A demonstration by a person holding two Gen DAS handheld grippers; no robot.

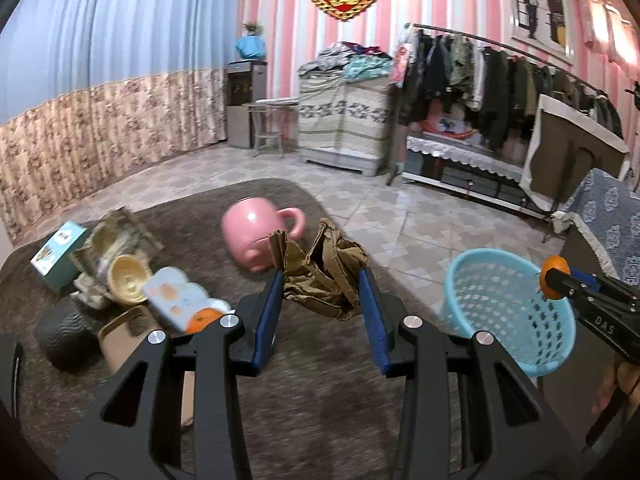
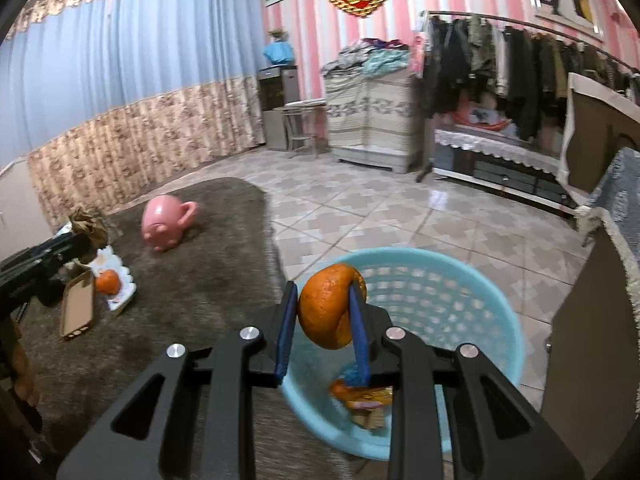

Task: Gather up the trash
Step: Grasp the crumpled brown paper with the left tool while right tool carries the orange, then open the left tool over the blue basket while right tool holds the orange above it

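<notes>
both loaded for the dump: right gripper (image 2: pixel 324 312) clamps curled orange peel (image 2: pixel 326 312) over light-blue perforated plastic basket (image 2: pixel 508 320), left gripper (image 1: pixel 320 288) pinching crumpled brown paper (image 1: pixel 320 276) alongside.

The left gripper (image 1: pixel 320 280) clamps crumpled brown paper (image 1: pixel 320 272) above the brown rug (image 1: pixel 300 380). Behind lies a tipped pink mug (image 1: pixel 256 232). At right, the right gripper (image 1: pixel 554 280) holds orange peel (image 1: pixel 555 270) over the blue basket (image 1: pixel 508 312).
</notes>
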